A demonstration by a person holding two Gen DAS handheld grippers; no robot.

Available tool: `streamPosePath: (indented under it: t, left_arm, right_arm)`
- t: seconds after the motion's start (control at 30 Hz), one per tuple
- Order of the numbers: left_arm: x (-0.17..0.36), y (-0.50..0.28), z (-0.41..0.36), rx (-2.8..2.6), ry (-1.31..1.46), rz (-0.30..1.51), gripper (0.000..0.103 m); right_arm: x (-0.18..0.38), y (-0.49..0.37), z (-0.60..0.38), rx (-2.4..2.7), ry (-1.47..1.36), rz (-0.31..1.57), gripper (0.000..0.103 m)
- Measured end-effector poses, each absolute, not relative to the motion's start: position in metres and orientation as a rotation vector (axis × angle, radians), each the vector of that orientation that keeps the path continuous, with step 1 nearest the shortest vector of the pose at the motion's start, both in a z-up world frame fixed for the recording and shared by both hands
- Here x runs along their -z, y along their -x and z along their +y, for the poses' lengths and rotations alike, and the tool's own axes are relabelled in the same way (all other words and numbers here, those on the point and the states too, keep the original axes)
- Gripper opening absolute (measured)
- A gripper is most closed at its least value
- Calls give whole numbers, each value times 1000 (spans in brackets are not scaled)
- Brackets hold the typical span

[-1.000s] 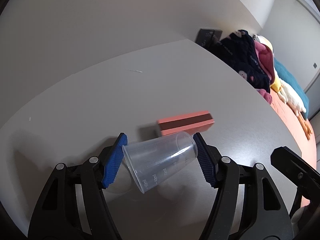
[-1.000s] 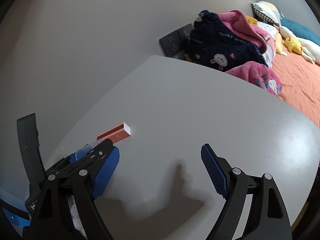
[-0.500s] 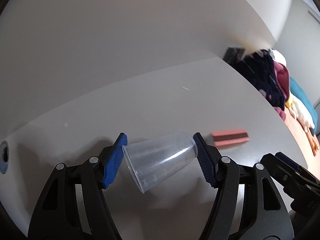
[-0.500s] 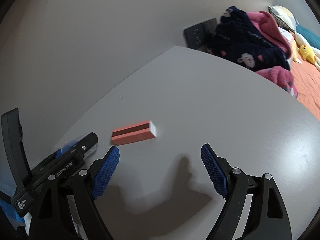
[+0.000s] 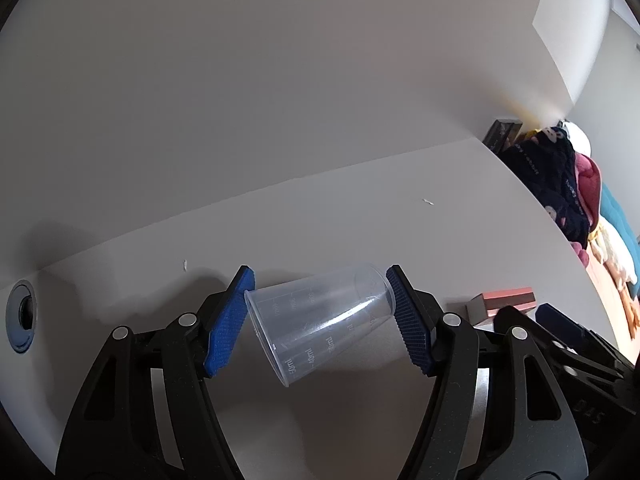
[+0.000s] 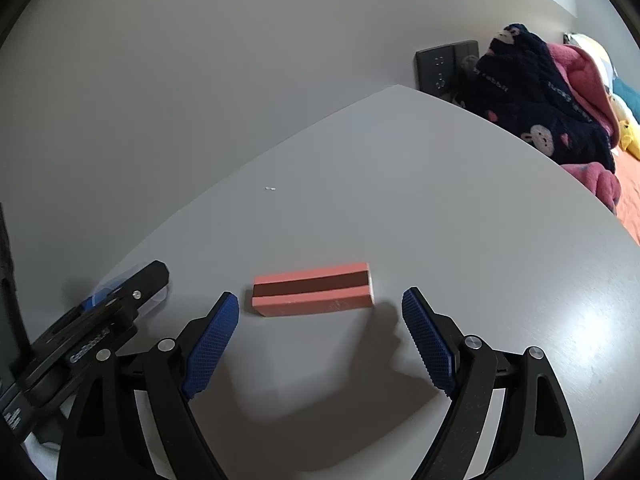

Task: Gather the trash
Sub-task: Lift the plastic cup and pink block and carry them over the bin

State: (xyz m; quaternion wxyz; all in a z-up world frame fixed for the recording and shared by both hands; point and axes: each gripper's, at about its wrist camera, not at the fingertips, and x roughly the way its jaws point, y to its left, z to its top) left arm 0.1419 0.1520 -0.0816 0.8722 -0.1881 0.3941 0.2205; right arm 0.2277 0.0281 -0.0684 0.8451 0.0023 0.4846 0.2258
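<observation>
In the left wrist view, our left gripper [image 5: 320,316] pinches a clear plastic measuring cup [image 5: 320,320] between its two blue pads. The cup lies on its side in the grip, tilted: its wide open rim points to the lower left of the frame against the left pad, and its narrower closed base points to the upper right against the right pad. So its long axis runs across the gap from pad to pad, rising a little toward the right. Printed volume marks show along its wall. It sits in the lower middle of the frame, above the grey bench [image 5: 360,220]. Whether it touches the bench we cannot tell.

At the right edge of that view, a pink box [image 5: 504,302] with a dark stripe lies on the bench, partly hidden behind the black frame of our other gripper.

In the right wrist view, our right gripper [image 6: 320,336] is spread wide with nothing between its pads. The pink box [image 6: 312,290] lies flat on the bench just beyond the fingertips, in the lower middle of the frame. Its long axis runs left to right across the picture, nearly level, with the dark stripe along its length and a pale end face at the right. The pads stand clear of it on either side.

A heap of dark and pink clothes [image 6: 552,108] sits past the bench's far right edge
</observation>
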Motion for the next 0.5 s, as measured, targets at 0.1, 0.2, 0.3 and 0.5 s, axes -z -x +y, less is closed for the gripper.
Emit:
streamPosePath:
  t: [0.1, 0.2, 0.3, 0.5]
  left_arm:
    - [82, -142, 152, -463, 391, 825, 66]
    - [83, -143, 152, -458, 387, 829, 66]
    - [84, -142, 151, -455, 387, 830, 66]
    - [83, -142, 148, -448, 383, 825, 66]
  right_arm:
    - [73, -229, 35, -466, 28, 1017, 84]
    - [75, -227, 37, -456, 67, 998, 84]
    - [75, -226, 38, -440, 105, 979, 73]
    - [73, -224, 31, -438, 118, 982, 66]
